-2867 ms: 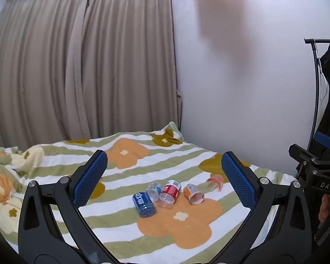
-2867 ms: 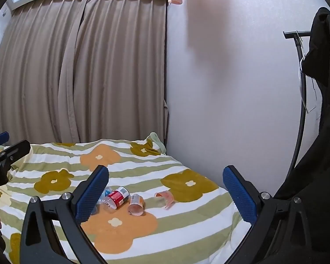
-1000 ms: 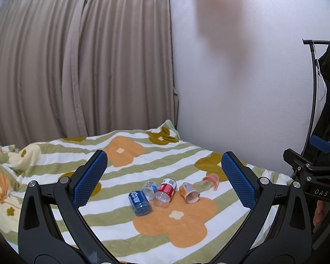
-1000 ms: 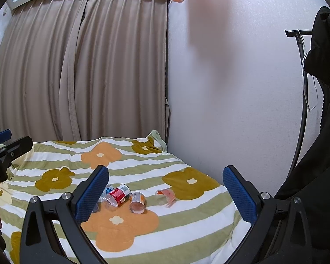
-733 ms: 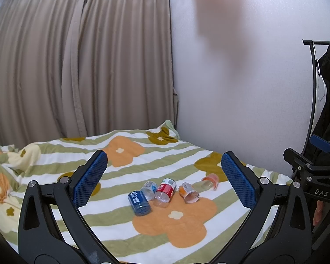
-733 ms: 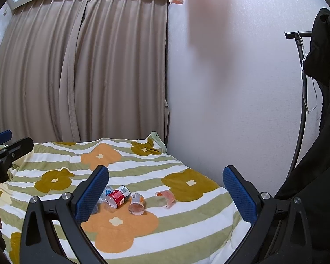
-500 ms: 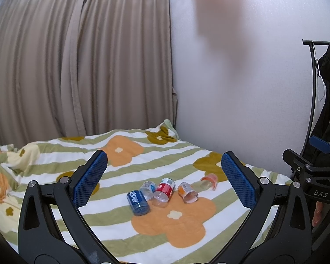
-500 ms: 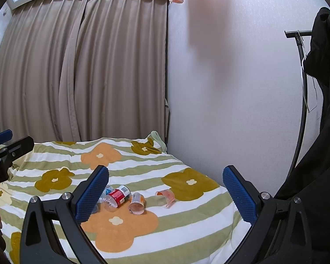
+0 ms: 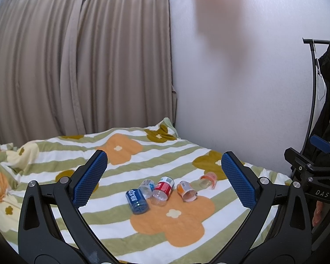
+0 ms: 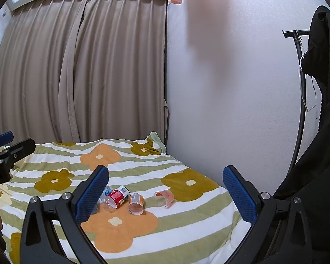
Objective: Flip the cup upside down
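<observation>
Several small cups lie on their sides in a row on the flowered bed cover [image 9: 187, 231]: a blue-labelled cup [image 9: 136, 200], a clear cup [image 9: 147, 186], a red-labelled cup [image 9: 162, 189], an orange-labelled cup [image 9: 186, 190] and a pink-rimmed cup [image 9: 207, 179]. In the right wrist view they show as red [image 10: 117, 198], orange [image 10: 136, 204] and pink-rimmed [image 10: 164, 198]. My left gripper [image 9: 164, 179] is open and empty, well short of the cups. My right gripper [image 10: 165, 192] is open and empty, also held back.
Beige curtains [image 9: 77, 61] hang behind the bed and a white wall [image 9: 242, 77] runs along its right side. A clothes rack with a black coat [image 10: 321, 88] stands at the right. The other gripper shows at each view's edge.
Both views have shifted only slightly; the cups sit a touch lower left in the left wrist view. Nothing was taken hold of.
</observation>
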